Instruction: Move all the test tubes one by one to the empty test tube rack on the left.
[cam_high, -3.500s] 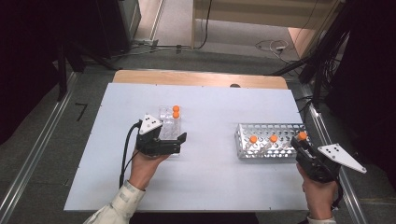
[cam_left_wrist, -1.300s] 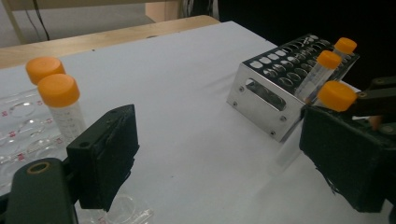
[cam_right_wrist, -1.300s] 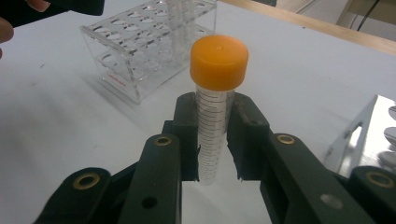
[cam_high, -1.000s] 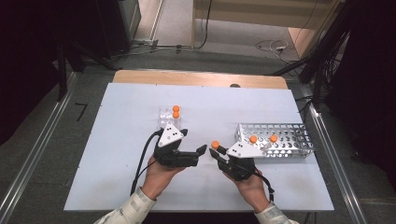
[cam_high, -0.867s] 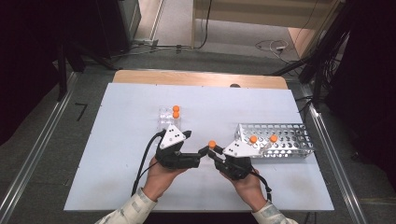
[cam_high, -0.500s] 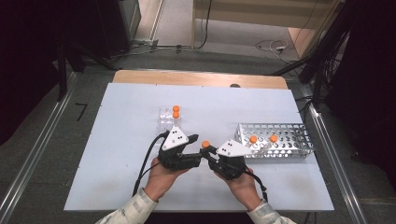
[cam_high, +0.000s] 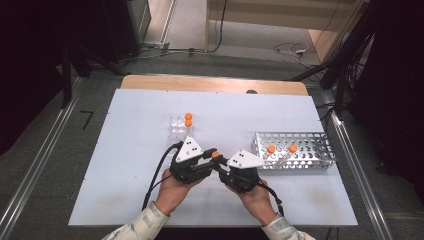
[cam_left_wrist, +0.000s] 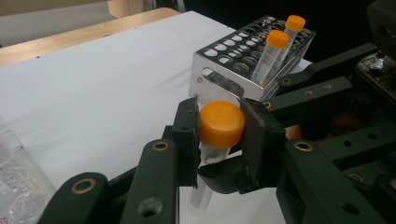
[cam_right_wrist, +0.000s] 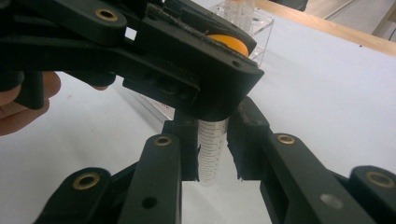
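High view shows the white table (cam_high: 125, 150) at frame centre, the metal rack (cam_high: 320, 145) centre-right and bare table lower left, where the left gripper (cam_high: 212, 152), jaws just closed, clamps the tube's orange cap (cam_left_wrist: 221, 124) while the right gripper (cam_high: 221, 167) pinches the tube (cam_right_wrist: 211, 149).

Two claws meeting tip to tip

The left claw (cam_high: 209, 156) has just been closing and is now clamping; the right claw (cam_high: 223, 169) is gripping, both hands holding them low together.

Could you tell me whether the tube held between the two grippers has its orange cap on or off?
On: the orange cap sits atop the tube, clamped by the left gripper.
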